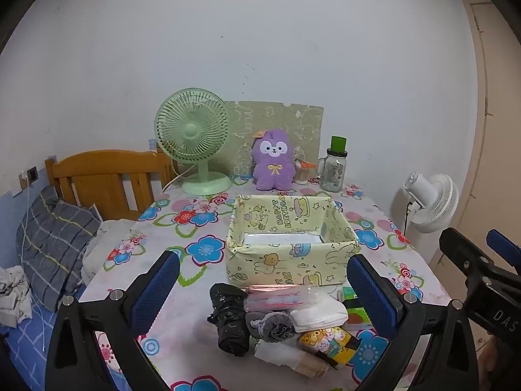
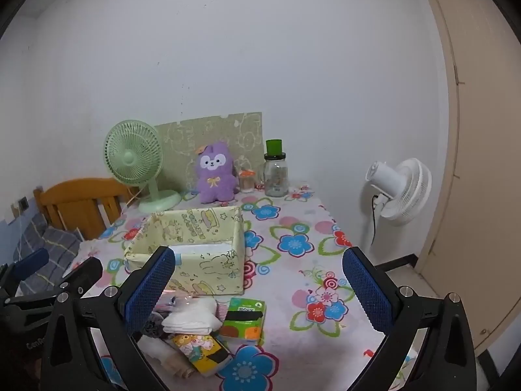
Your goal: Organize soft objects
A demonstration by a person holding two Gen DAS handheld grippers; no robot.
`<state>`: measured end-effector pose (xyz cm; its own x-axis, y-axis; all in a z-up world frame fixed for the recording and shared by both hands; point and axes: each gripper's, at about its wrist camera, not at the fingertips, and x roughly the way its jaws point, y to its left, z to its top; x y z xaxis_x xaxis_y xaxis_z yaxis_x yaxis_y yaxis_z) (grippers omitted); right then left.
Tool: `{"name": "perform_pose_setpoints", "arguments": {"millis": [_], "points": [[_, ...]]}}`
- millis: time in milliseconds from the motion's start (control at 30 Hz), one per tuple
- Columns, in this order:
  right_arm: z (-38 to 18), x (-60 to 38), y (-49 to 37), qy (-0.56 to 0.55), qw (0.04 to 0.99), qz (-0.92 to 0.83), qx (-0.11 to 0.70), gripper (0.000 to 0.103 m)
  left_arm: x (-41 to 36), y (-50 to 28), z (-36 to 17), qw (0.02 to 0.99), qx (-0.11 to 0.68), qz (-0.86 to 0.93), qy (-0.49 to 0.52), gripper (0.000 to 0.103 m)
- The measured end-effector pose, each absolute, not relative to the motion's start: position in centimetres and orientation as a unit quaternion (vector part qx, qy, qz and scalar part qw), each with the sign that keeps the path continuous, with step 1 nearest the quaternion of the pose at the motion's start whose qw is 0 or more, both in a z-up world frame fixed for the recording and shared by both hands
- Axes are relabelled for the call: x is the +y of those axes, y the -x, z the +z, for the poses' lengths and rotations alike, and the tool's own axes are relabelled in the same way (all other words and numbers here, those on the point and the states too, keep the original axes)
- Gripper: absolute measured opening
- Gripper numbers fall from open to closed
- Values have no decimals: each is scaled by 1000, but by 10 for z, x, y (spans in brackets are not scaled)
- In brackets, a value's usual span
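On the flowered table, the soft pile is lying just before the yellow box, both the left gripper and right gripper are hovering spread wide and empty, so pinching one item's middle, I'd guess, should be lifting it cleanly.

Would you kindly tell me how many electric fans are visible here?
2: a green fan stands on the table's far-left end beside the purple plush; a white fan stands right of the table.
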<state>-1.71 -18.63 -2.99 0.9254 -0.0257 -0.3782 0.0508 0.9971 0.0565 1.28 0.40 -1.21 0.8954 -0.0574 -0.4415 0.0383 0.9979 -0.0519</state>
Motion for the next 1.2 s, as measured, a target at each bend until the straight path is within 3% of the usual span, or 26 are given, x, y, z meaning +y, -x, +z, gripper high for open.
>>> {"name": "perform_pose_setpoints", "arguments": {"millis": [1200], "points": [[-34, -183, 16, -24, 981, -27, 190, 103, 0, -14, -16, 975, 221, -23, 11, 102]]}}
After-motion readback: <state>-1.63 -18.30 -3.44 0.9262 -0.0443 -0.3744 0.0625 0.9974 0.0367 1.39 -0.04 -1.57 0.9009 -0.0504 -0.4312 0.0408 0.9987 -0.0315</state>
